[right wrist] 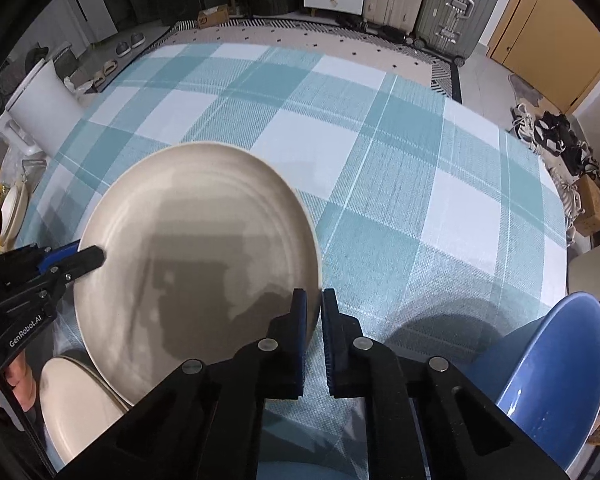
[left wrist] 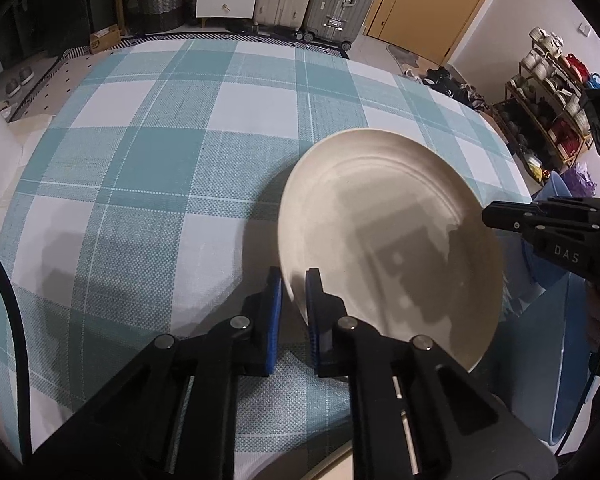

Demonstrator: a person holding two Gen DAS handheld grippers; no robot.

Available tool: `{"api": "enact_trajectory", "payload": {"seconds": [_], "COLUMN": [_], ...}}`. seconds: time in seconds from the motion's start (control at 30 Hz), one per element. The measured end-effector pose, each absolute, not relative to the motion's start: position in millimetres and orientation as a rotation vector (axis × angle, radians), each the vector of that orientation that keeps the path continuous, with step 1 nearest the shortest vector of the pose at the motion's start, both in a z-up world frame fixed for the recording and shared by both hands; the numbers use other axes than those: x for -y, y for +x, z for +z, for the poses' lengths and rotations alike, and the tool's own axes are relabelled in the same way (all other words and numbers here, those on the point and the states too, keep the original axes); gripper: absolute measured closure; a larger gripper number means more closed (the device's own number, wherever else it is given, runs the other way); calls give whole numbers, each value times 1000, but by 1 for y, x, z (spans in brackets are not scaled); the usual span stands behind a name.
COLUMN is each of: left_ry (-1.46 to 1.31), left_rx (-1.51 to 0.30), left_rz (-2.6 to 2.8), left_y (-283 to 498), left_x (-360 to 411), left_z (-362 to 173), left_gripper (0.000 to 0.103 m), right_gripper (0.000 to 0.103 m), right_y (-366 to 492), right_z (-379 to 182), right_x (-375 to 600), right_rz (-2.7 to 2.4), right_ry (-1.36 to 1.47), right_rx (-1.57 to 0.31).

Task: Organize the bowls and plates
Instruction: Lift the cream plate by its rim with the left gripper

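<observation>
Both grippers pinch one cream plate [right wrist: 196, 248] by opposite rims, above the checked tablecloth [right wrist: 380, 168].

The left gripper [left wrist: 294, 300] and right gripper [right wrist: 314, 320] are each nearly closed on its edge; the plate carries nothing. Right of the right gripper lies an empty blue bowl [right wrist: 560, 372]; below-left, another cream plate [right wrist: 72, 404].

Overhead light, hard shadows on plate [left wrist: 392, 240], fisheye-warped edges

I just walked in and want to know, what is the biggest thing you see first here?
A big cream plate sits in the middle, above a blue and white checked tablecloth. The left gripper and right gripper each pinch its rim from opposite sides. A shiny blue bowl sits at the near right edge.
</observation>
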State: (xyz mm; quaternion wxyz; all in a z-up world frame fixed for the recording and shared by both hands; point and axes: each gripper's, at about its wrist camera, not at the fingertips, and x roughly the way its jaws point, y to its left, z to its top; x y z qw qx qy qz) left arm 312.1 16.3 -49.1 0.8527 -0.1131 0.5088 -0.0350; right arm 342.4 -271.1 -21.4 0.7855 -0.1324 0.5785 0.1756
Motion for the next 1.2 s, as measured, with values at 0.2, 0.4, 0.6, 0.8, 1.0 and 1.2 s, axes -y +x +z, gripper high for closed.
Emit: {"api": "enact_trajectory", "payload": {"seconds": [0.2, 0.4, 0.6, 0.8, 1.0, 1.2], "left_ry": [-229, -239, -238, -220, -222, -220], "left_rx": [-1072, -1080, -1090, -1082, -1054, -1020], "left_rz": [-57, -54, -60, -53, -49, -43], "left_y": [310, 309, 310, 310, 306, 301], "left_x": [-17, -21, -19, -17, -19, -19], "left_z": [-47, -50, -54, -53, -41, -27], "left_gripper": [94, 94, 94, 94, 94, 94], "right_gripper": [97, 85, 81, 91, 91, 91], "right_y": [335, 338, 343, 340, 339, 336], "right_z": [-13, -12, -36, -38, -27, -12], "right_x": [256, 271, 269, 265, 265, 264], "right_rz": [389, 367, 387, 387, 386, 378], "right_ry": [-346, -343, -331, -337, -317, -297], "right_rx": [-1203, -1235, -1314, -1278, -1246, -1191]}}
